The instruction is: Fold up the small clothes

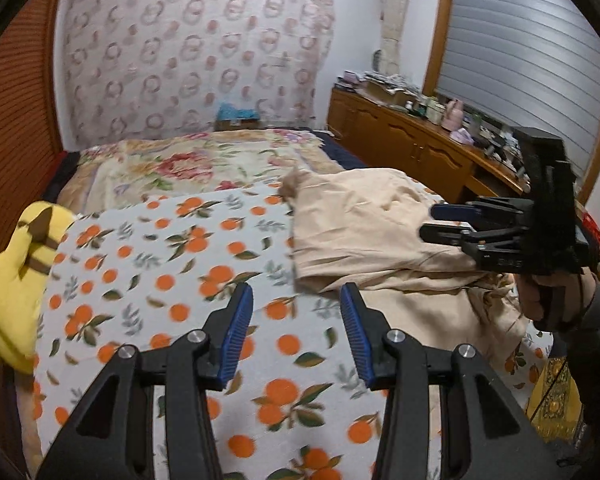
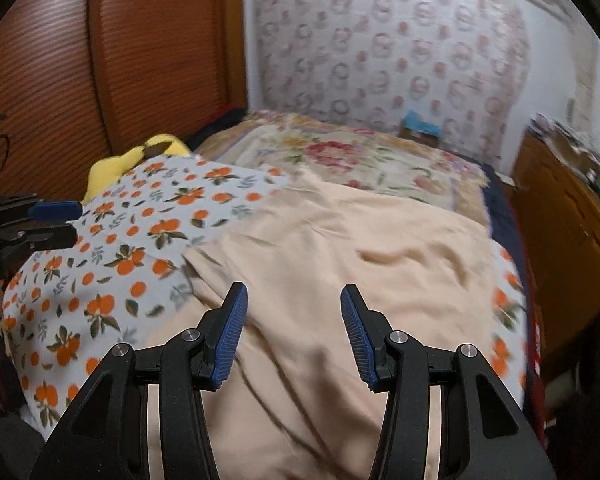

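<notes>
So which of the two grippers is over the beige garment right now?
The right gripper: its open jaws frame the beige garment. The left gripper, also open and empty, hangs over the bare orange-print sheet beside it.

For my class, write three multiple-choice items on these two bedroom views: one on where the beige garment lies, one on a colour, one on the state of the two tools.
1. Where does the beige garment lie?
A. On the orange-print sheet
B. On the wooden dresser
C. On the floor

2. What colour is the plush toy at the bed's edge?
A. Blue
B. Yellow
C. Red

3. How do the left tool and right tool stand?
A. Both grip the garment
B. One grips the toy
C. Both open, holding nothing

Answers:
1 A, the garment spreads over the printed sheet on the bed.
2 B, the toy is yellow with brown stripes.
3 C, the blue pads stand apart with only cloth far beneath.
</notes>
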Tool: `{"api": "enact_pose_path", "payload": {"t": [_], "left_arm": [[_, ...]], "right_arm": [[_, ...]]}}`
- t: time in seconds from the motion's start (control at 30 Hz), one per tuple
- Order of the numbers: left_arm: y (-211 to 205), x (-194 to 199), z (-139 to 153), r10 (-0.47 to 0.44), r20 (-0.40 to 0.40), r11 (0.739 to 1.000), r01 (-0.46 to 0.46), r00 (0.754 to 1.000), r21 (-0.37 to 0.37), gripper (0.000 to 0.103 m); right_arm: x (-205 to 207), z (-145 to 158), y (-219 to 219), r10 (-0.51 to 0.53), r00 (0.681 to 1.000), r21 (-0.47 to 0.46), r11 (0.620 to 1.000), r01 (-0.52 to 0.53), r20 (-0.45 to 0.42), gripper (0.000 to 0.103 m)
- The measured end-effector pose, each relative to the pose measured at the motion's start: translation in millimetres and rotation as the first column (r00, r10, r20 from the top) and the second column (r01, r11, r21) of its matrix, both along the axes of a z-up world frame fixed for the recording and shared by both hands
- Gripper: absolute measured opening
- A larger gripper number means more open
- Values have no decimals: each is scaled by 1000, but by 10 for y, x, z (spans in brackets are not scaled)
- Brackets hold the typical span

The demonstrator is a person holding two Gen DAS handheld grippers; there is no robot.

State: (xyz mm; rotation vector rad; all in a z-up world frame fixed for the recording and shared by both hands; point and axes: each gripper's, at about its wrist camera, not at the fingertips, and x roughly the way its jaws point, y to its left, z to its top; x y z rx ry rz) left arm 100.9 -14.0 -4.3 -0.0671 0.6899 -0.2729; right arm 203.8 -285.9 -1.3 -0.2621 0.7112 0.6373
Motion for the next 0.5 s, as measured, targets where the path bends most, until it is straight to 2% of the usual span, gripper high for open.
{"api": "enact_pose_path", "payload": {"t": [0.23, 0.4, 0.5], "left_arm": [[192, -79, -80, 33, -4, 999, -33, 999, 0, 44], [233, -102, -127, 37, -6, 999, -37, 999, 0, 44], [234, -96, -156, 33, -14, 999, -33, 999, -12, 44]], "right_arm": [[246, -284, 782, 129, 988, -64, 989, -135, -89, 49], [380, -527, 1098, 160, 976, -116, 977, -178, -151, 49], [424, -619, 1189, 159, 976, -156, 971, -182, -151, 49]]}}
